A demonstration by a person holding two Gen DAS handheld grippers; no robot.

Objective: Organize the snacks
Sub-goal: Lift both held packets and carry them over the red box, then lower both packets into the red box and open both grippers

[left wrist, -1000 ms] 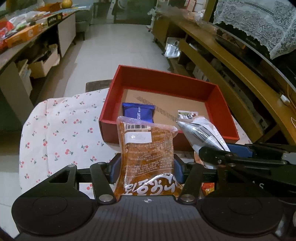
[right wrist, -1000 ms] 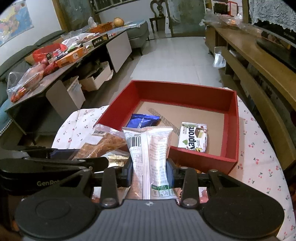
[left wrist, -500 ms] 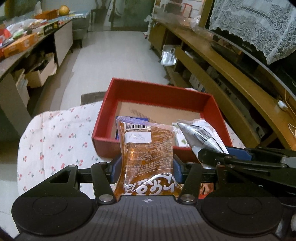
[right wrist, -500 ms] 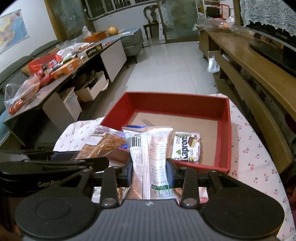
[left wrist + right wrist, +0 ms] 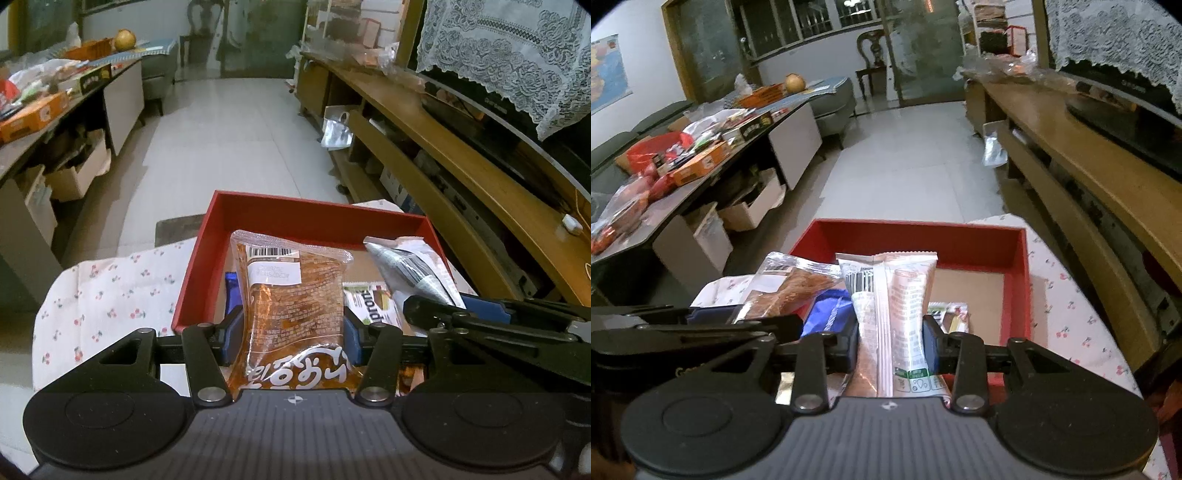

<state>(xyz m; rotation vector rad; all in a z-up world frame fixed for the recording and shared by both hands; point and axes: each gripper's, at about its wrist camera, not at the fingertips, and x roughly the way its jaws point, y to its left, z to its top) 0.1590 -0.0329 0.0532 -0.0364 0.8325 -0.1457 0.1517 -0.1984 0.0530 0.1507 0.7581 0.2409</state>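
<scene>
Surface [image 5: 110, 295]: a rounded top covered by white cloth printed with small red cherries; the cloth is creased and drapes over the near edge.

Red box [image 5: 306, 212]: a rectangular open tray of rigid card with upright red walls and a plain brown cardboard floor. It rests on the surface, ahead of both claws.

Left claw [image 5: 291, 336]: black linkage arms with blue finger pads, clenched on the orange snack pouch [image 5: 291, 295]. The pouch is a glossy, translucent plastic pillow pack with crimped ends, a barcode and white label near the far end, and white lettering at the near end. It is held upright and lengthwise, above the near wall of the red box.

Right claw [image 5: 892, 343]: same construction, clenched on the pink snack packet [image 5: 897, 302]. The packet is a narrow, flat, matte film wrapper with a raised centre seam, a barcode at the far left corner and a crimped far edge. It is likewise held lengthwise above the near wall of the box. In the left wrist view this packet shows as a silvery, wrinkled film.

Contents of the box floor:
- Blue wrapper [image 5: 827, 306]: shiny, crinkled foil, lying in the near left part of the box, partly hidden behind the claws.
- Wafer bar [image 5: 371, 302]: a flat white and green printed wrapper, lying between the two held packs; its lettering is only partly readable.
</scene>
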